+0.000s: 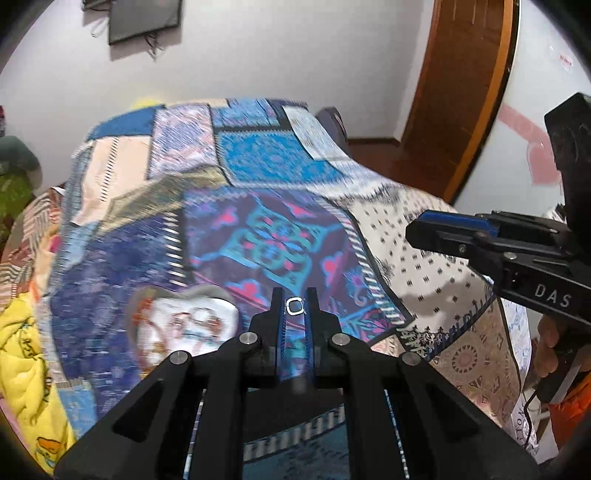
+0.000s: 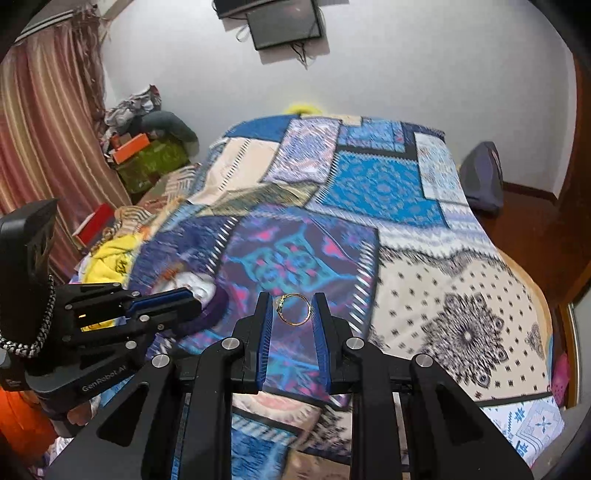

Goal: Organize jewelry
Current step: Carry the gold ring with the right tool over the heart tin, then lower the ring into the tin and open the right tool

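My left gripper (image 1: 294,298) is shut on a small silver ring (image 1: 294,306), held between its fingertips above the patchwork bedspread (image 1: 258,177). My right gripper (image 2: 292,301) is shut on a thin gold ring (image 2: 293,309) with a small stone, also held above the bedspread (image 2: 369,184). A white jewelry tray (image 1: 184,325) with several pieces lies blurred on the bed to the left of my left gripper; it also shows in the right wrist view (image 2: 192,284), partly behind the left gripper (image 2: 184,297). The right gripper (image 1: 417,230) shows from the side in the left wrist view.
A yellow cloth (image 1: 22,354) lies at the bed's left edge. A wooden door (image 1: 465,92) stands at the right. Clutter and boxes (image 2: 144,155) sit by the curtain (image 2: 40,122). A dark screen (image 2: 284,22) hangs on the far wall.
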